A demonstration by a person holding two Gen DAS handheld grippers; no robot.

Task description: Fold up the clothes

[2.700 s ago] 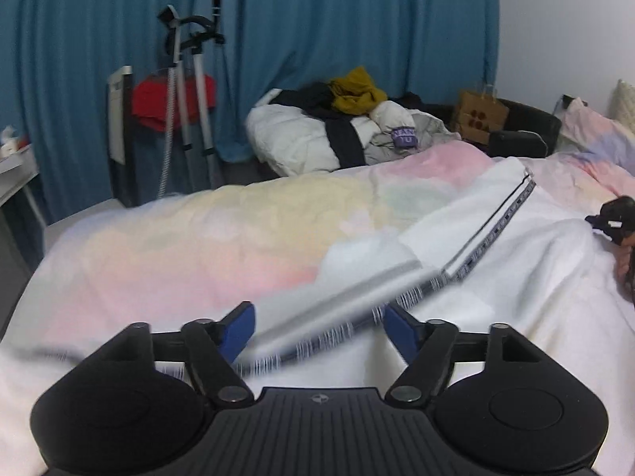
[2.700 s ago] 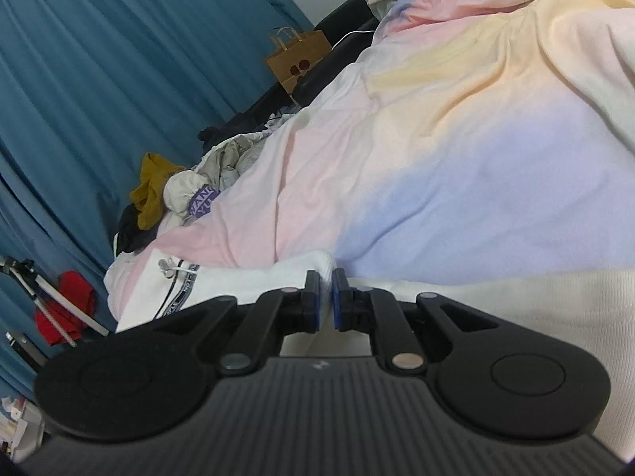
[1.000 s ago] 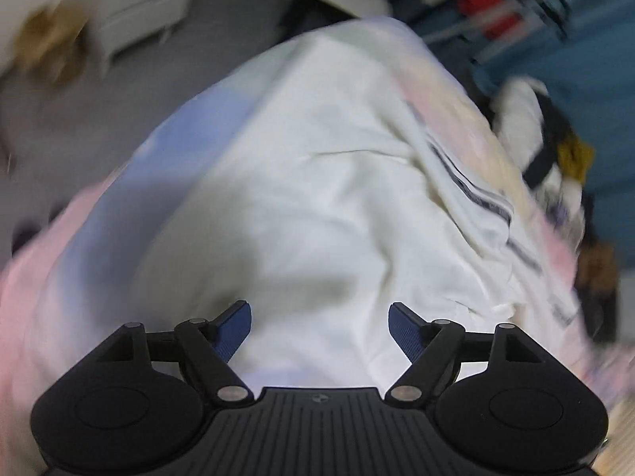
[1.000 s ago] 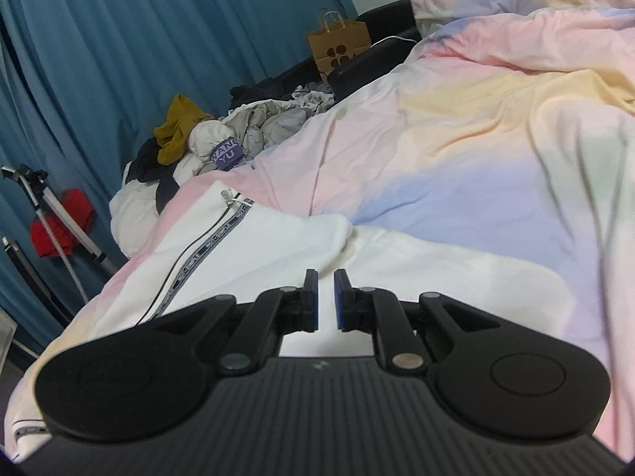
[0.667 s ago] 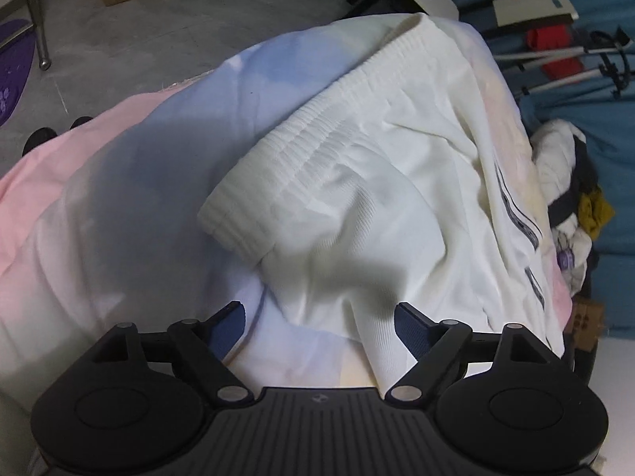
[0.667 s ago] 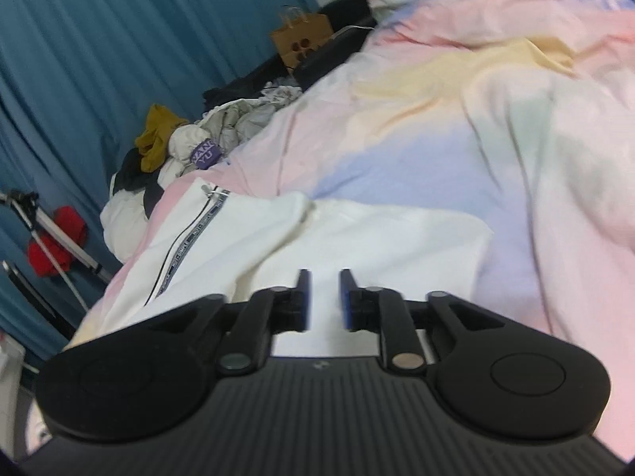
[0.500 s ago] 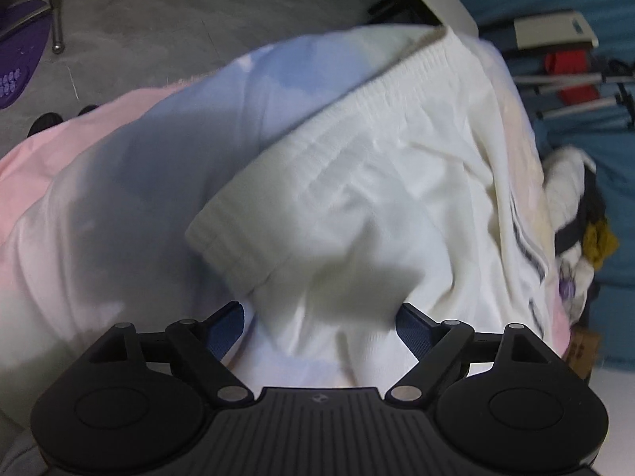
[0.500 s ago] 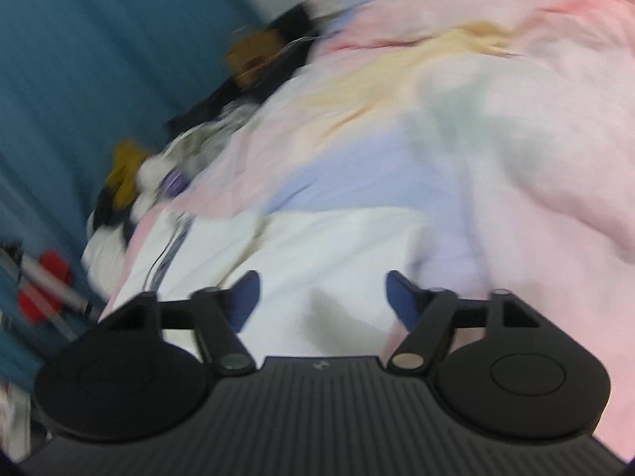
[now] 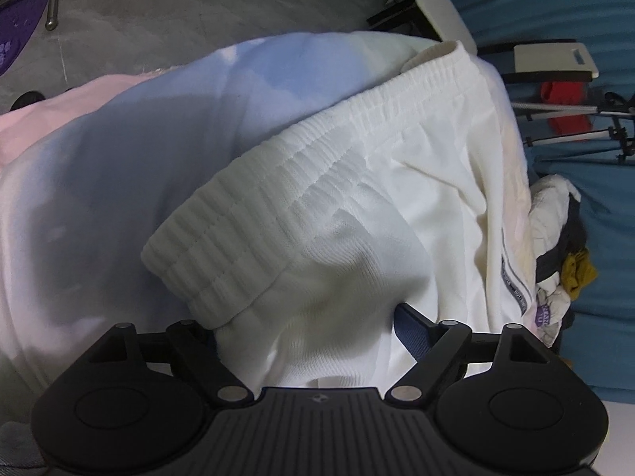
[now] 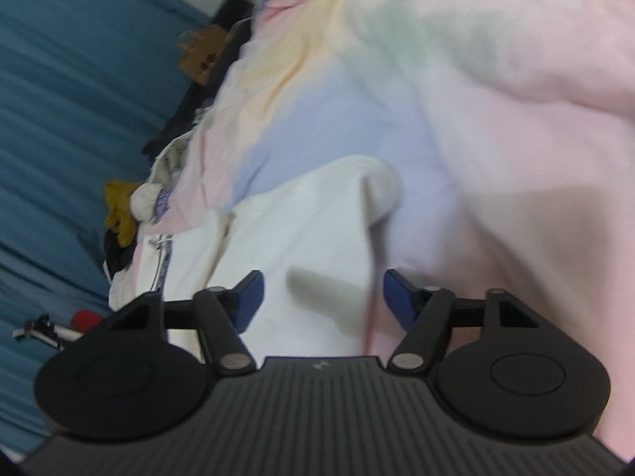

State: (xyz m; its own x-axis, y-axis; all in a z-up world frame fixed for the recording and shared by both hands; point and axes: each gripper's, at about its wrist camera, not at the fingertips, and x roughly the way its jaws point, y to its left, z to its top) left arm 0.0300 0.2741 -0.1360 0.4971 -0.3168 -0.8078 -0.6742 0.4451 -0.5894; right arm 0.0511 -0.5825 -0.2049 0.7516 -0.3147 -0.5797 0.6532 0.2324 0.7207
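Observation:
White trousers (image 9: 357, 206) with a ribbed elastic waistband (image 9: 254, 214) and a grey side stripe lie on the pastel bedspread (image 9: 99, 166). My left gripper (image 9: 305, 329) is open, its jaws straddling the near corner of the waistband; the cloth hides its left fingertip. In the right wrist view the trousers (image 10: 301, 230) lie folded over, their rounded end toward the pillows. My right gripper (image 10: 321, 297) is open and empty just above that cloth.
A heap of other clothes (image 9: 563, 269) lies past the bed's far side by the blue curtain (image 10: 79, 99). A brown paper bag (image 10: 200, 55) stands near the headboard. A tripod with a red cloth (image 9: 567, 107) and the grey floor (image 9: 198, 12) lie beyond the bed's foot.
My right gripper has opened and let go of the trousers, then tilted. My left gripper swung round to the waistband end and moved in until the open jaws straddle its corner.

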